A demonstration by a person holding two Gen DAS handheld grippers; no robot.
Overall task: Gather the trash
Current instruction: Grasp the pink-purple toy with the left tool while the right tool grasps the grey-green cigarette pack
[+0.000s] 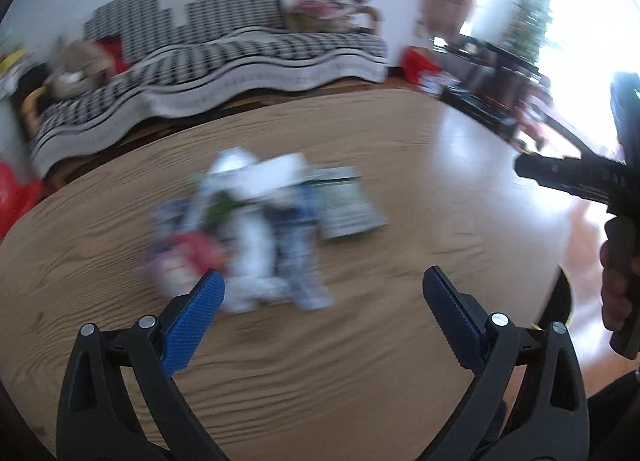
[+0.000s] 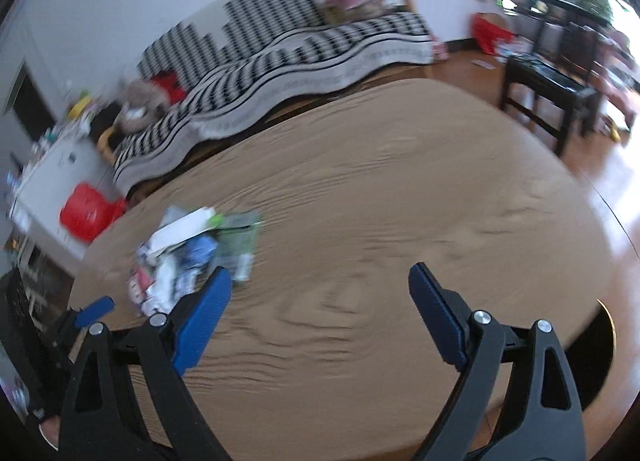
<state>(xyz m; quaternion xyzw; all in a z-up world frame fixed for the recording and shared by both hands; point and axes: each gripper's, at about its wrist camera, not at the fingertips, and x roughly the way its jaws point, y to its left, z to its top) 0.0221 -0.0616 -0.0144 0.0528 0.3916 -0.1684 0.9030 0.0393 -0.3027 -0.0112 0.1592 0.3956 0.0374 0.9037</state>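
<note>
A blurred heap of trash [image 1: 256, 229], white crumpled paper, blue-and-white wrappers, a red-and-pink packet and a flat green-and-grey printed package, lies on the oval light-brown wood-grain desk [image 1: 400, 361].

The left gripper [image 1: 324, 293], black-framed with blue ribbed pads, hovers just on the near side of the heap with its jaws spread wide and nothing between them; its left pad overlaps the heap's near edge in the left wrist view, though blur hides whether it touches.

The right gripper [image 2: 320, 289], of the same build, sits to the right of the heap over bare wood, its jaws also wide and empty.

Beyond the heap, past the desk's far edge, stands a sofa draped in a black-and-white patterned cover [image 2: 304, 49]. Left of the heap, off the desk, is a red plastic bag [image 2: 90, 215].
</note>
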